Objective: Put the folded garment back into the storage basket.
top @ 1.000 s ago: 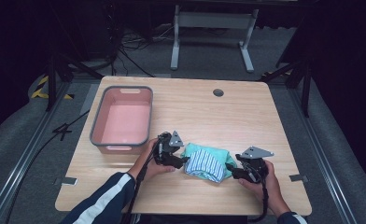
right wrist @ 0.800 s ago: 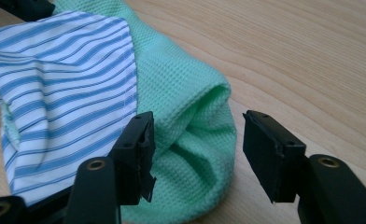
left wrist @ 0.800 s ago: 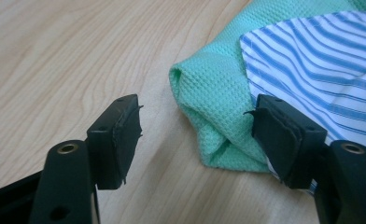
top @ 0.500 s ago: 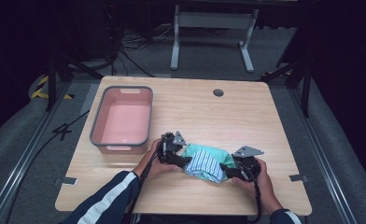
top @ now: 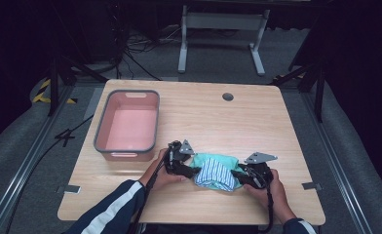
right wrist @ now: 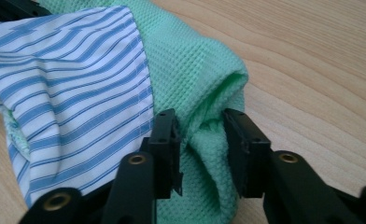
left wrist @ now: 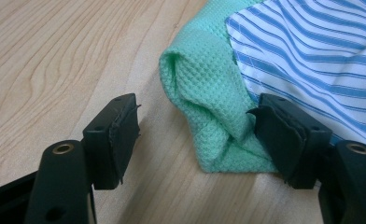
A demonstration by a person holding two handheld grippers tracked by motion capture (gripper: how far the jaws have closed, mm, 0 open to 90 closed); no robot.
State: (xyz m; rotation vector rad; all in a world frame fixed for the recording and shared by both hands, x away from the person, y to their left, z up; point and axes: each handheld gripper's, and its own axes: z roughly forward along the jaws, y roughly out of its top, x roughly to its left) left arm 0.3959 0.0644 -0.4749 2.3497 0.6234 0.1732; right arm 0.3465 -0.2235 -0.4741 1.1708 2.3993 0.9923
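Observation:
A folded green waffle cloth [top: 204, 159] lies near the table's front edge with a blue-striped white cloth [top: 217, 171] on top of it. My left gripper [top: 191, 170] is at the bundle's left end. In the left gripper view the left gripper [left wrist: 195, 135] stands open, and the green cloth's [left wrist: 204, 84] corner rests against one pad, under the striped cloth [left wrist: 312, 56]. My right gripper [top: 238, 176] is at the right end. Its jaws have just been closing. In the right gripper view the right gripper [right wrist: 200, 140] pinches a fold of the green cloth [right wrist: 190, 60], beside the striped cloth [right wrist: 73, 79].
A pink bin with a grey rim [top: 125, 92] stands empty at the table's left, just behind my left hand. The wooden table [top: 228, 126] has a round cable hole [top: 227, 96] near its far edge. A metal stand [top: 223, 22] and cables lie on the floor beyond.
The right gripper's jaws have come together on the right end of the green cloth. Both hands have stayed nearly where they were at the bundle's two ends.

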